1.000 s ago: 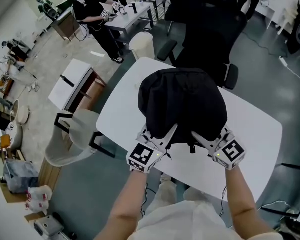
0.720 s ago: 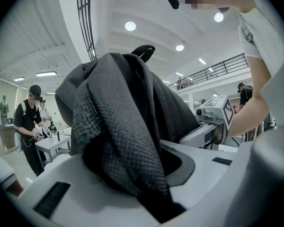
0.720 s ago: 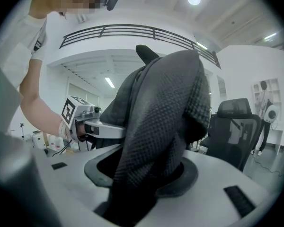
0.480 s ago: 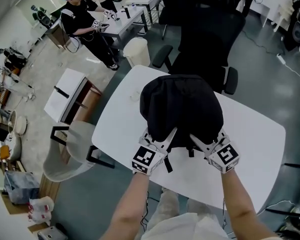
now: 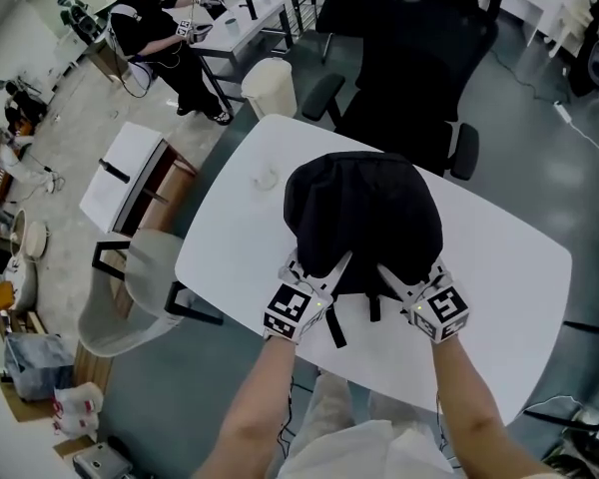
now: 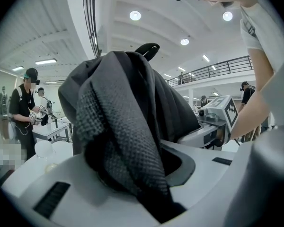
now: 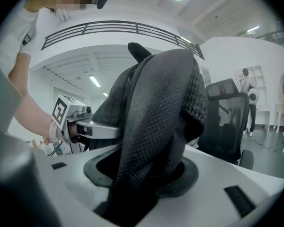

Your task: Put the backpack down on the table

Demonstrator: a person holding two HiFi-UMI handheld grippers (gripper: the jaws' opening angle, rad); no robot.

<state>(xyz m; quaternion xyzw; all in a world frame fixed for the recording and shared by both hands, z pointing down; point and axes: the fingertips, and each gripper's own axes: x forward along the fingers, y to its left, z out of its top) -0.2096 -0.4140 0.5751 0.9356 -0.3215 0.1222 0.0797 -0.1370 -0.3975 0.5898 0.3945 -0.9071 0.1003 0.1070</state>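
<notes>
A black backpack (image 5: 364, 218) stands upright over the middle of the white table (image 5: 504, 267); whether its base rests on the top I cannot tell. My left gripper (image 5: 335, 265) is shut on the backpack's left mesh shoulder strap (image 6: 128, 141), which fills the space between the jaws of my left gripper (image 6: 132, 174). On the other side, my right gripper (image 5: 393, 273) is shut on the right mesh strap (image 7: 156, 136), pinched between the jaws of my right gripper (image 7: 142, 174). Both grippers are at the bag's near side. A loose strap end (image 5: 331, 327) trails on the table.
A black office chair (image 5: 419, 68) stands behind the table's far edge. A white stool (image 5: 270, 88) is beside it, a grey chair (image 5: 140, 287) at the table's left. A small clear object (image 5: 267, 179) lies on the table's far left. A person (image 5: 145, 28) sits at a far desk.
Both grippers have come down with the backpack toward the table, still gripping the straps. The loose strap end now lies on the tabletop.
</notes>
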